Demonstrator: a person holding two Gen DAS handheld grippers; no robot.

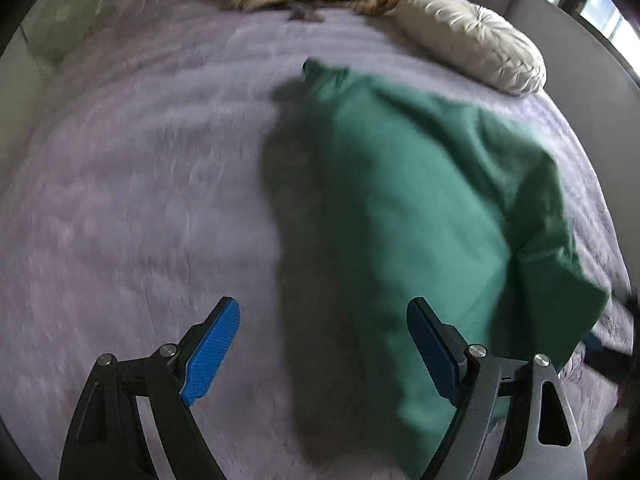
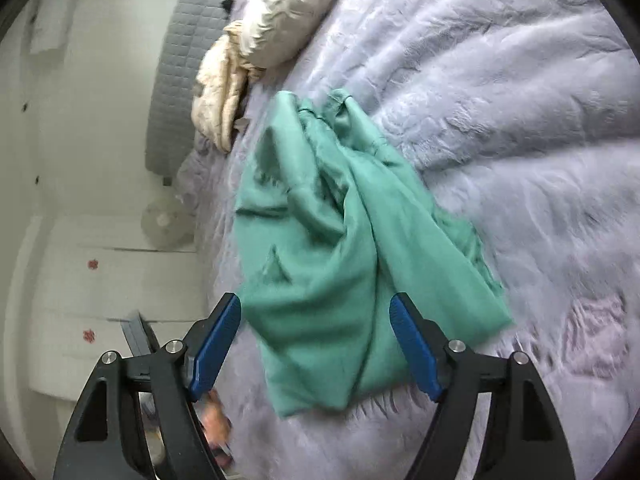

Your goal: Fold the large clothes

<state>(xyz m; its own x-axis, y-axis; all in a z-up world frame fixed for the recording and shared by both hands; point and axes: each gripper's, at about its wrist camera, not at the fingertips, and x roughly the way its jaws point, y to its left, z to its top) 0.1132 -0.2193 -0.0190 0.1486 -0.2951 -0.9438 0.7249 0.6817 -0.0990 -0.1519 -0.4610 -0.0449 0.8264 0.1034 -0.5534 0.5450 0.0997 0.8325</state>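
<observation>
Left wrist view: left gripper (image 1: 322, 354) fingers wide apart, empty, above fuzzy lavender bedspread (image 1: 132, 184); green garment (image 1: 424, 200) lies rumpled on it, w/ cream pillow (image 1: 472, 52) beyond. Right gripper (image 2: 316, 346) also apart, nothing clamped, garment under it. Judged: between folds. Next: pick an edge or corner each, close on fabric.

A crumpled green fabric garment (image 2: 344, 248) is laid on the fluffy lilac bedspread (image 2: 500, 128). Beyond it, a cream quilted pillow (image 2: 288, 12) and a beige rumpled blanket (image 2: 218, 92) are placed side by side, touching, near the bed's head.
</observation>
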